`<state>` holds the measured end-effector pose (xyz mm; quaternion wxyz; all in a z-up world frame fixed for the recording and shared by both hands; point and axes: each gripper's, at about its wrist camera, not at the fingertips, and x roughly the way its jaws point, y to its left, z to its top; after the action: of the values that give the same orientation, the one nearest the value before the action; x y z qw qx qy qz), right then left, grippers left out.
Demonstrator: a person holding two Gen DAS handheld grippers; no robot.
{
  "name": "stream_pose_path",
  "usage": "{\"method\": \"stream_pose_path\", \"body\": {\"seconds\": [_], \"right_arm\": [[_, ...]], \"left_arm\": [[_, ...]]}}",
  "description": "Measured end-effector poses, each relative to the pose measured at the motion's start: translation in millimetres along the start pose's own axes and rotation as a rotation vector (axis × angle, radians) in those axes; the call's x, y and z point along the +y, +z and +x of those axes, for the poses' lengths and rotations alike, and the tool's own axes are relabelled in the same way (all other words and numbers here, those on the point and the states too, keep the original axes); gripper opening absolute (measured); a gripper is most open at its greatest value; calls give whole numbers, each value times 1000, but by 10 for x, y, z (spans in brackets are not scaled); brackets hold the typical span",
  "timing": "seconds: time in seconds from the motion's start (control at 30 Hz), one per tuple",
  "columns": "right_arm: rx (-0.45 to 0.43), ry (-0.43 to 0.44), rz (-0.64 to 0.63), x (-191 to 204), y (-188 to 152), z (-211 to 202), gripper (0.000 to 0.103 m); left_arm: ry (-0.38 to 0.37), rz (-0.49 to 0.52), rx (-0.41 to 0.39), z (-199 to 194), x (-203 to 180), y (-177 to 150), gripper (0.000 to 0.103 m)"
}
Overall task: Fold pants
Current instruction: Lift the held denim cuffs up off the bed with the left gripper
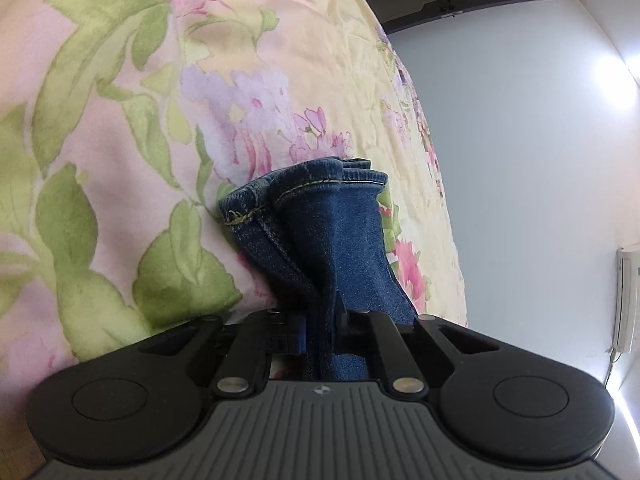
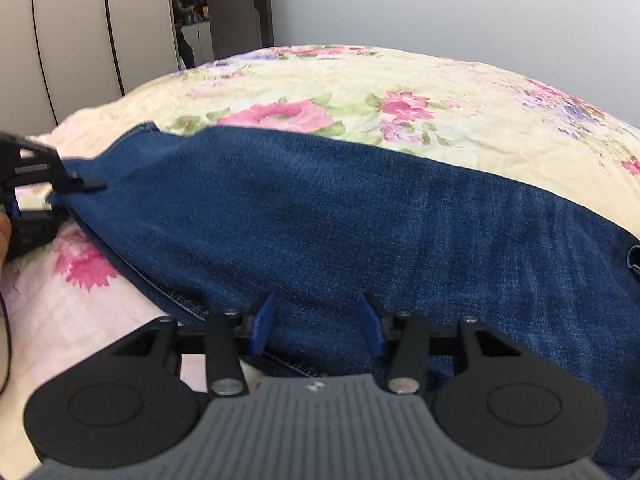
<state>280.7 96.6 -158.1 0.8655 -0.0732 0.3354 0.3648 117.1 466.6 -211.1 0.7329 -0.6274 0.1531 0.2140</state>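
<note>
Pinching denim: left gripper has its jaws pressed together on a bunched fold of the pants, just behind the leg hem. Hem with its yellow stitching stands up beyond the fingertips, crumpled into a couple of ridges. Fabric runs back between the fingers toward the camera.

Right gripper is partway spread, blue pads visible on both sides. Denim lies under and between the pads, but they stand clear of it on each side, so no grip there.

Pants location: laid across the floral bedsheet, one long blue band running from the near right to the far left in the right wrist view. Cloth looks fairly flat in the middle, a seam edge showing at the near left side. At the left edge of that view the left gripper clamps the far end of the leg, with part of a hand behind it.

Bedsheet is cream and pink with green leaves and pink flowers. Wardrobe doors at far left, a doorway beside them, plain pale wall on the right. Right wrist view is slightly blurred.
</note>
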Motion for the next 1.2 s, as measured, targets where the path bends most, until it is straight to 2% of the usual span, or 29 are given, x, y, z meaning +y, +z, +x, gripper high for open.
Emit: {"method": "stream_pose_path", "body": {"seconds": [0.13,0.3,0.43,0.53,0.6,0.73,0.83,0.97,1.03,1.1,1.2], "right_arm": [[-61,10,-13,98,306,-3,44],[-33,6,-15,277,806,385,44],[30,14,18,397,969,832,44],[104,-30,0,478,902,1156,48],[79,-46,-39,532,856,1157,49],[17,4,-1,449,786,918,47],[-20,-1,12,382,651,658,47],[-40,-17,73,226,366,281,47],[-19,-20,114,148,200,199,47],[12,-25,99,136,47,209,47],[-25,-5,79,138,-25,115,48]], "left_arm": [[17,-9,-2,30,-3,3,10],[-3,-41,8,19,78,13,13],[-13,-34,13,9,101,20,16],[-19,-30,22,26,107,36,17],[-20,-29,23,37,112,40,17],[-16,-14,13,46,84,18,17],[-15,-5,13,40,49,5,17],[-14,3,10,41,23,0,17],[-12,11,6,42,15,-14,17],[-13,25,-1,23,-16,-37,16],[-29,61,-28,-41,-100,-80,13]]}}
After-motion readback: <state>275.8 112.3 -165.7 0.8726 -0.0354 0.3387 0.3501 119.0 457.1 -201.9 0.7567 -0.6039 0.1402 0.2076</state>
